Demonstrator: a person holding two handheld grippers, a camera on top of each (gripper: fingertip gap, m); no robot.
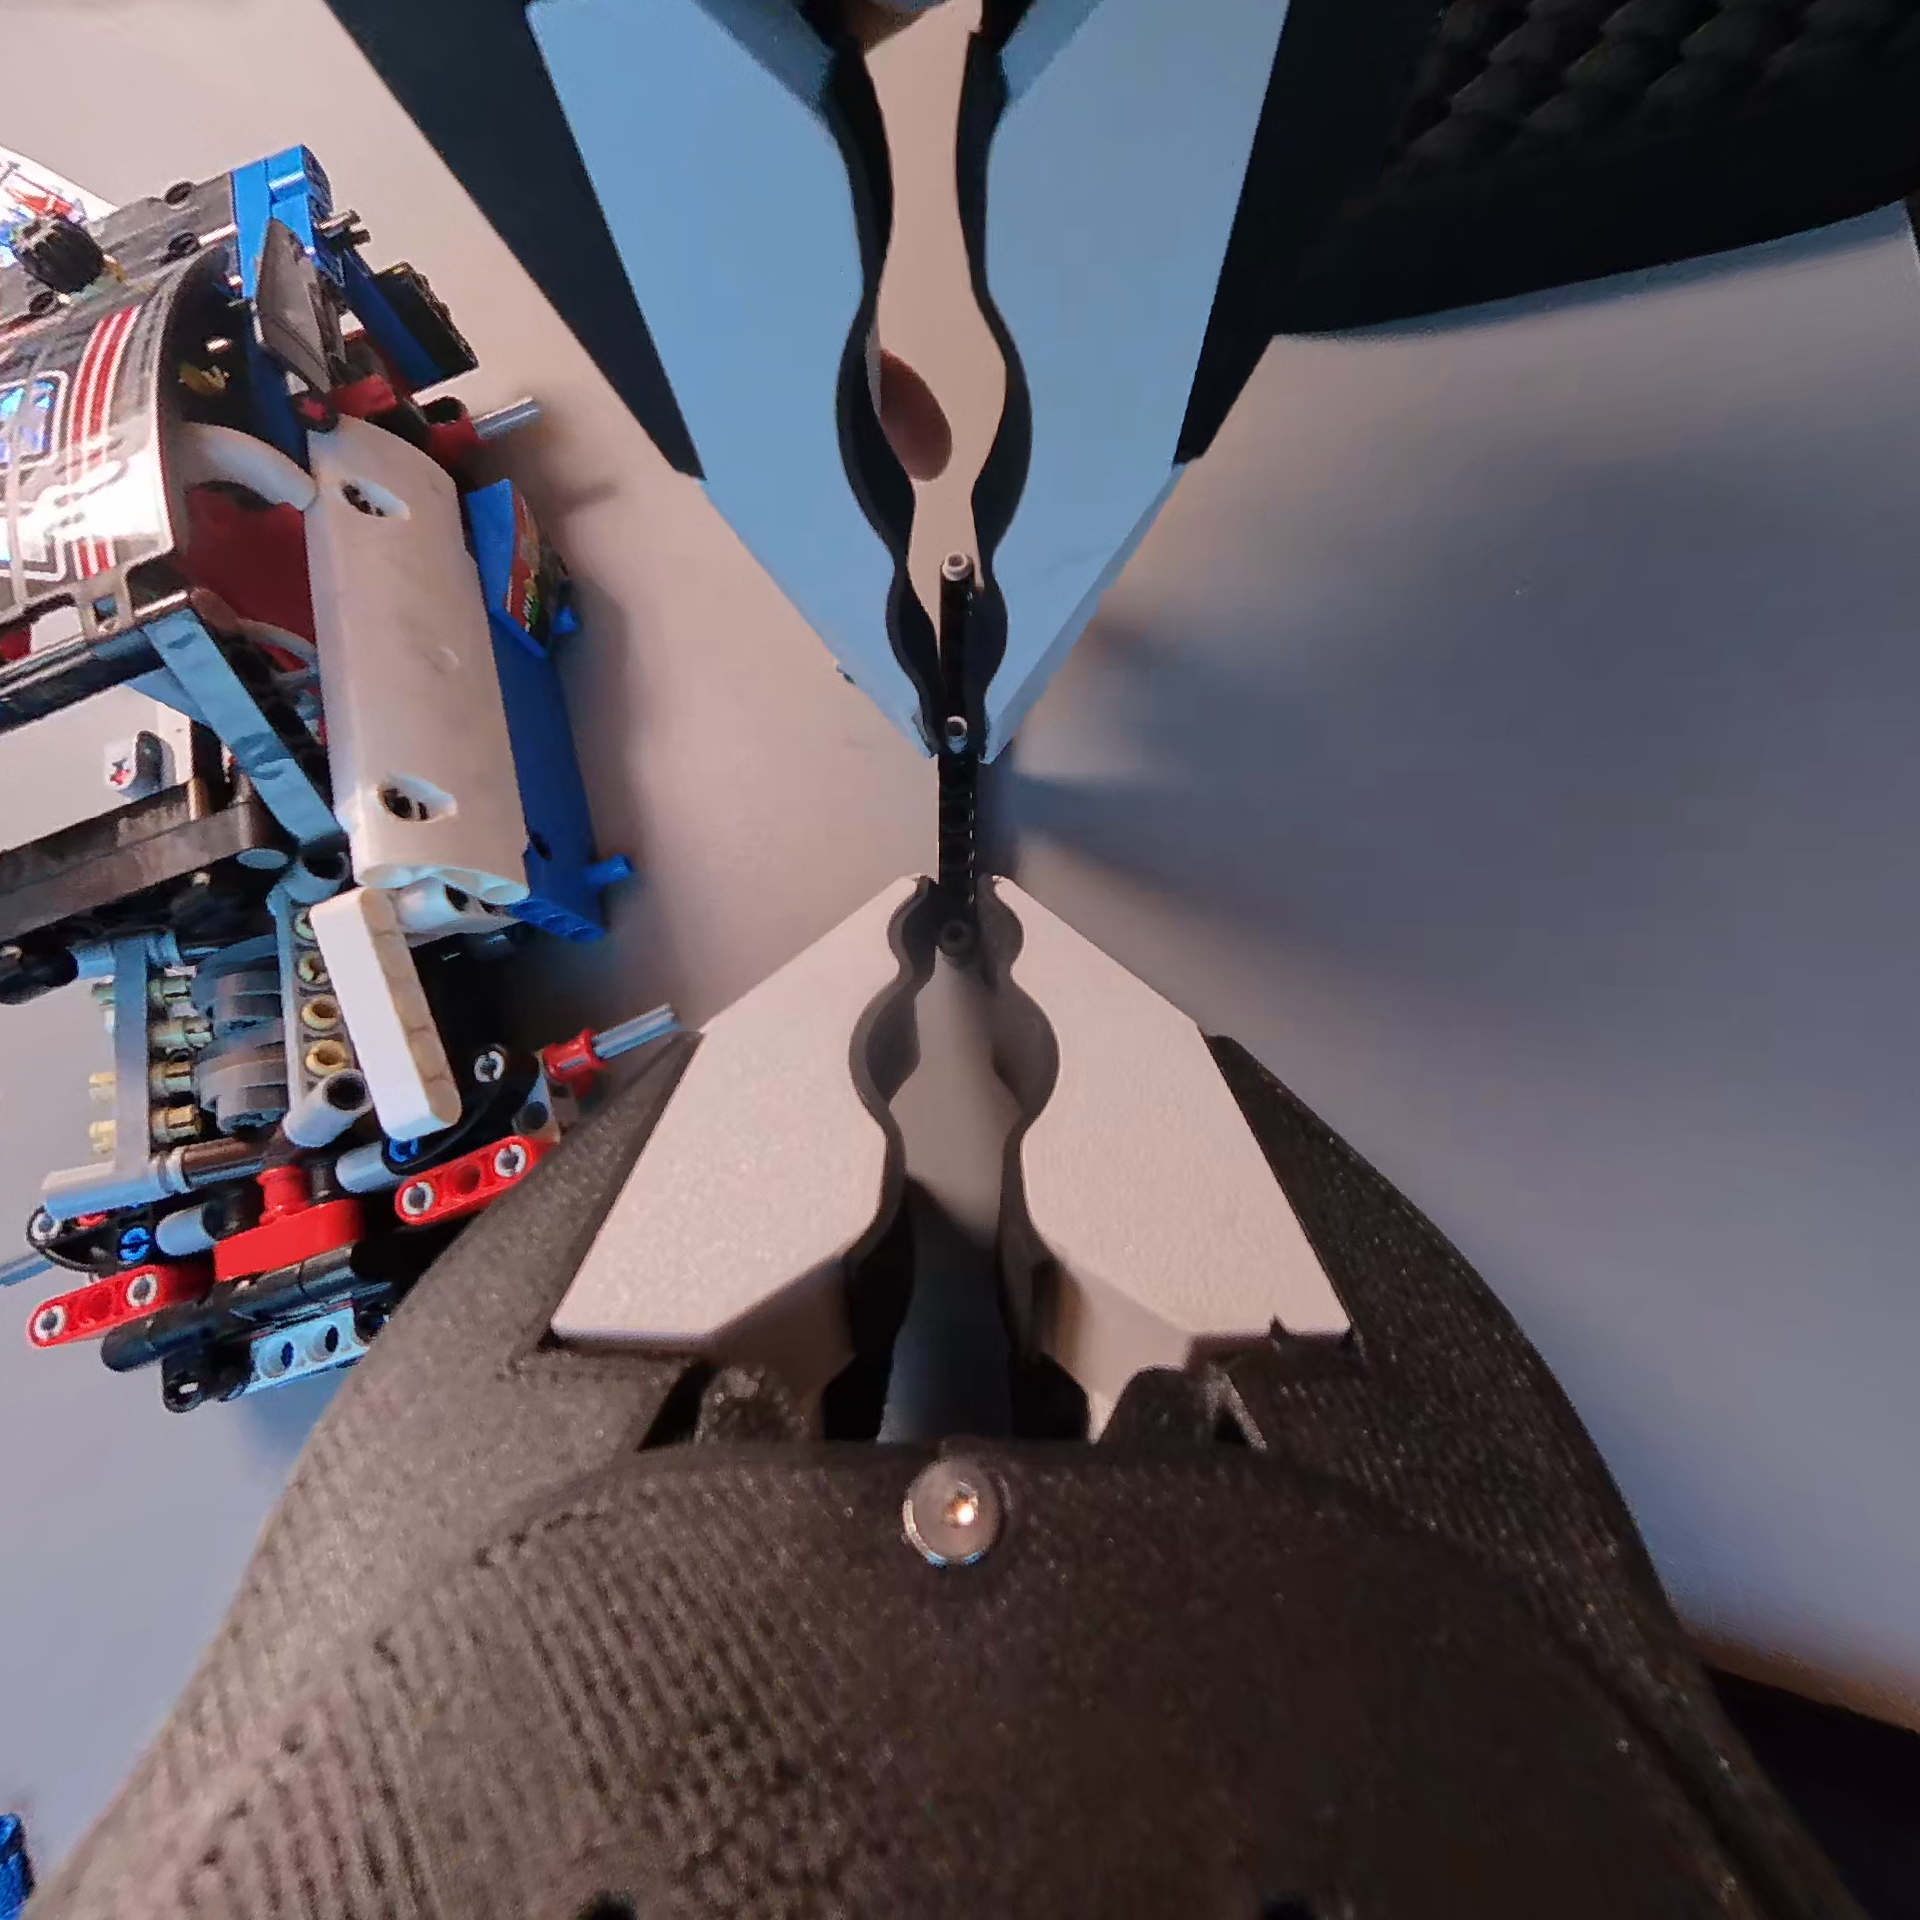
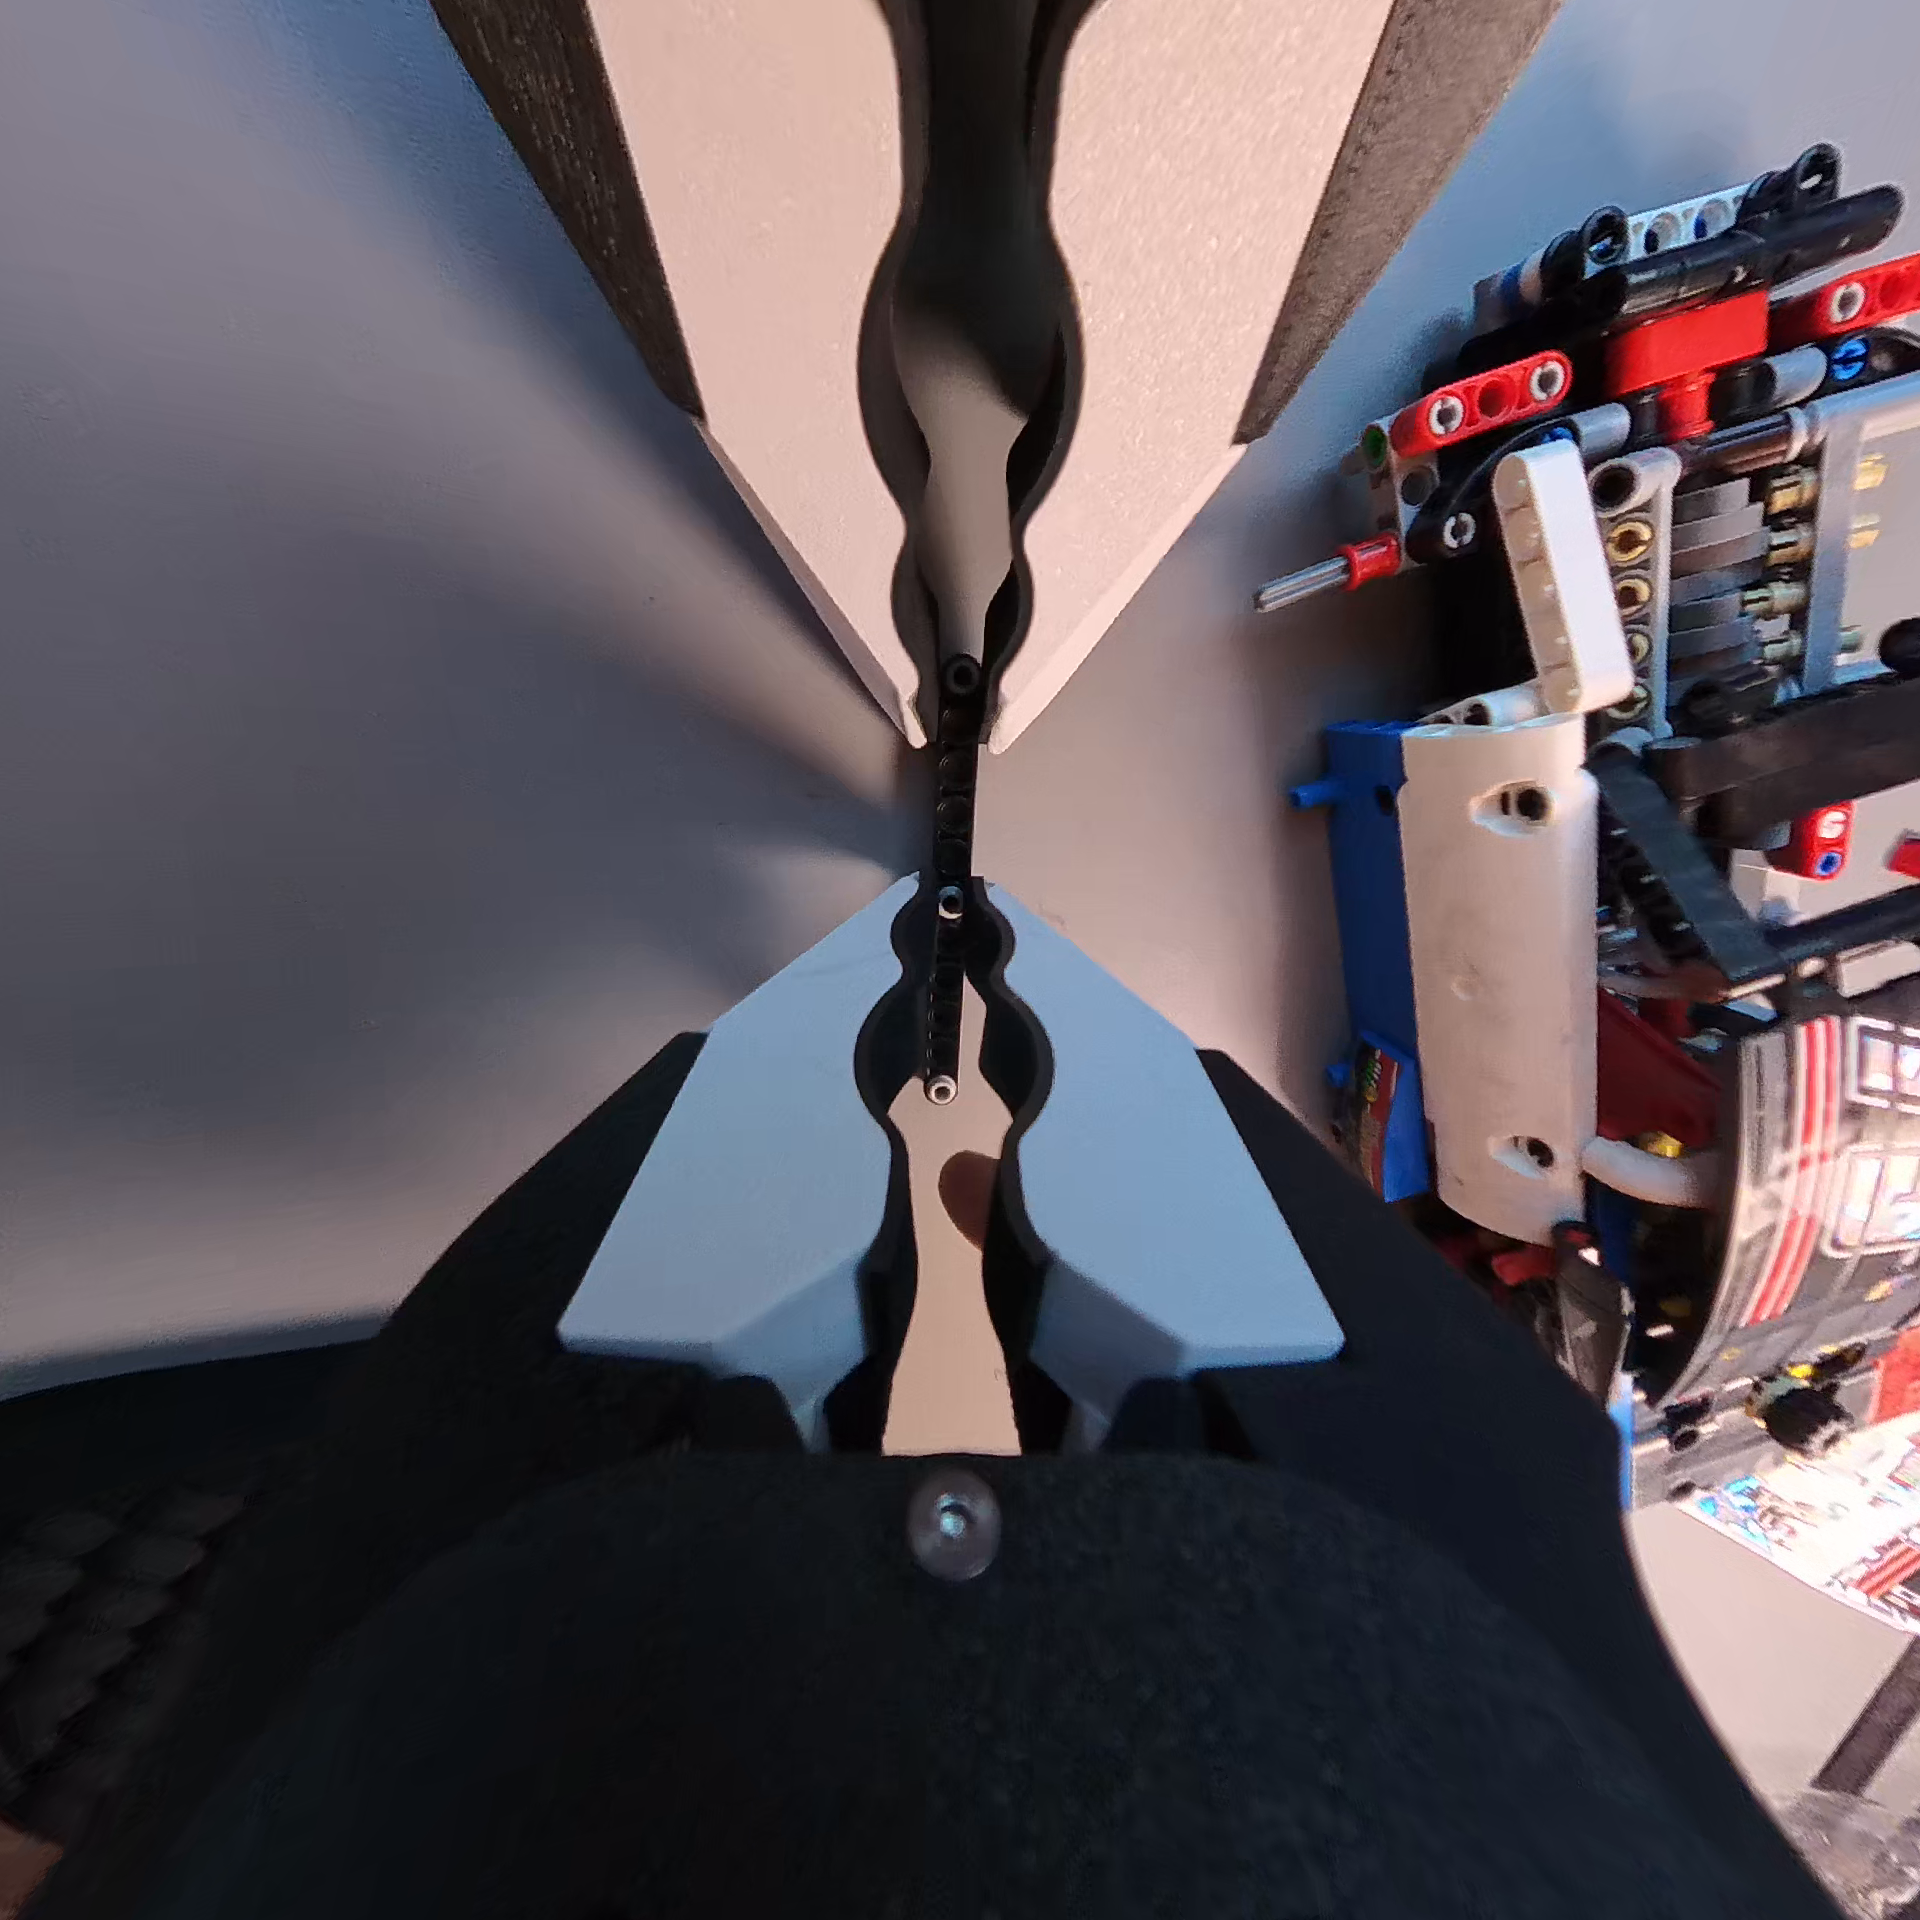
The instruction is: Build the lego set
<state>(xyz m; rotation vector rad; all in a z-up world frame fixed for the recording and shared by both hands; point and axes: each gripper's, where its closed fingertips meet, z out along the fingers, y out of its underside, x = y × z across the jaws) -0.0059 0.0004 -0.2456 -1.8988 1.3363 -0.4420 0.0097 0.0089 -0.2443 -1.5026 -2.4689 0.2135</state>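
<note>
A thin black Lego beam (image 1: 957,821) with grey pins in it is held between my two grippers above the white table. My left gripper (image 1: 956,902) is shut on its near end. My right gripper (image 1: 957,740) faces it from the top of the left wrist view and is shut on the other end. In the right wrist view the black beam (image 2: 952,821) runs from my right gripper (image 2: 950,896) up to my left gripper (image 2: 954,732). The partly built Lego vehicle (image 1: 395,665) lies to the left; in the right wrist view the vehicle (image 2: 1496,966) is on the right.
The white table (image 1: 1507,831) spreads around the grippers. A printed booklet (image 2: 1829,1548) lies under the vehicle. A person's fingertip (image 2: 966,1195) shows behind my right gripper's fingers. A small blue piece (image 1: 10,1860) sits at the bottom left edge. My left and right fingertips are right by each other. My left tips are roughly 20 centimetres from the small blue piece (image 1: 10,1860).
</note>
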